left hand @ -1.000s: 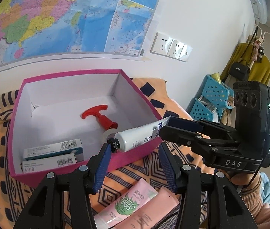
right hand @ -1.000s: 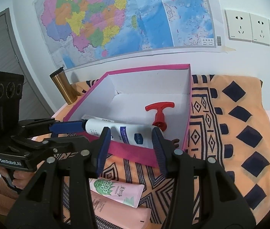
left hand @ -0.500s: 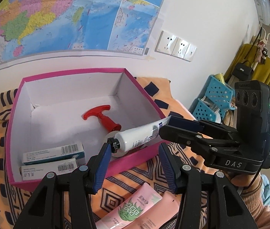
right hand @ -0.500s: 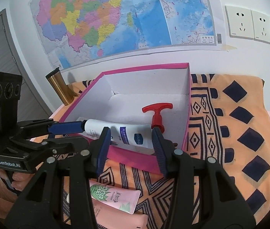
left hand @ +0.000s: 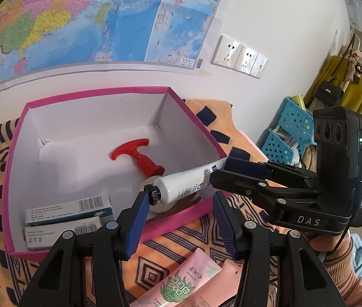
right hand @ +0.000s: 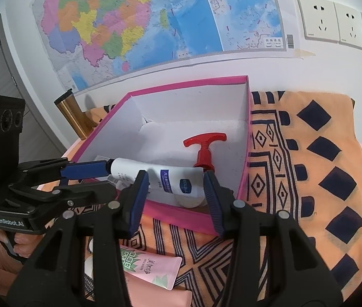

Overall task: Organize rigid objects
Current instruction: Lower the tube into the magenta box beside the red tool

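A white tube point(left hand: 181, 184) with a black cap hangs across the near right corner of the pink box point(left hand: 99, 93). Its cap touches the left fingertip of my left gripper point(left hand: 181, 204), whose jaws stand apart with nothing pinched between the pads. In the right wrist view the tube point(right hand: 155, 176) spans my right gripper point(right hand: 176, 194). Its crimped end meets that gripper's right fingertip, and the jaws stand apart. Whether the tube rests on the box rim I cannot tell. A red pump bottle point(left hand: 135, 151) and two cartons point(left hand: 68, 209) lie inside the box.
Two pink tubes point(left hand: 181, 278) lie on the orange patterned cloth point(right hand: 308, 153) in front of the box. A gold flask point(right hand: 71, 112) stands left of the box by the wall. Blue baskets point(left hand: 288, 133) stand off to the right. Wall sockets and a map hang behind.
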{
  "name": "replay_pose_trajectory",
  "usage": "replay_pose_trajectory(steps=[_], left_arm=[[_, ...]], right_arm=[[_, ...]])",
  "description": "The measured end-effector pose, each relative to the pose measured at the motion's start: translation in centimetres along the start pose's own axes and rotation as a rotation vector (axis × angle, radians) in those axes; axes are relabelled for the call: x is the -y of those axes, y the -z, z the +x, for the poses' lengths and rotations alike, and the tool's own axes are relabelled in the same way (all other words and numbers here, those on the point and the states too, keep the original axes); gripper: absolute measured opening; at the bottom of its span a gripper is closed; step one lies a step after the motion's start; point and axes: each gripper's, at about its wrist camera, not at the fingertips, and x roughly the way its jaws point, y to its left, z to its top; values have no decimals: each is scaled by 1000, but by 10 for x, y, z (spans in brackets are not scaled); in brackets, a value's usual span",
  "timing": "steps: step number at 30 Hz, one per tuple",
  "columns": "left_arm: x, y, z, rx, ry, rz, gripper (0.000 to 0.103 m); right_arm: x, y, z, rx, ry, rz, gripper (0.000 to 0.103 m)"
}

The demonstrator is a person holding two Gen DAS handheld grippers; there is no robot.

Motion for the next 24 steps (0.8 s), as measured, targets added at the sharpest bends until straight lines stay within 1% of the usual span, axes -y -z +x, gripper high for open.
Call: replay_pose_trajectory(steps=[16,24], left_arm=[[-12,-1,20,-40,-23,-29,51],[-21,-1,27,-62,-21,-55,51]], right_arm=[[6,0,17,-33,15,16,48],[3,1,22,-46,24,7,48]])
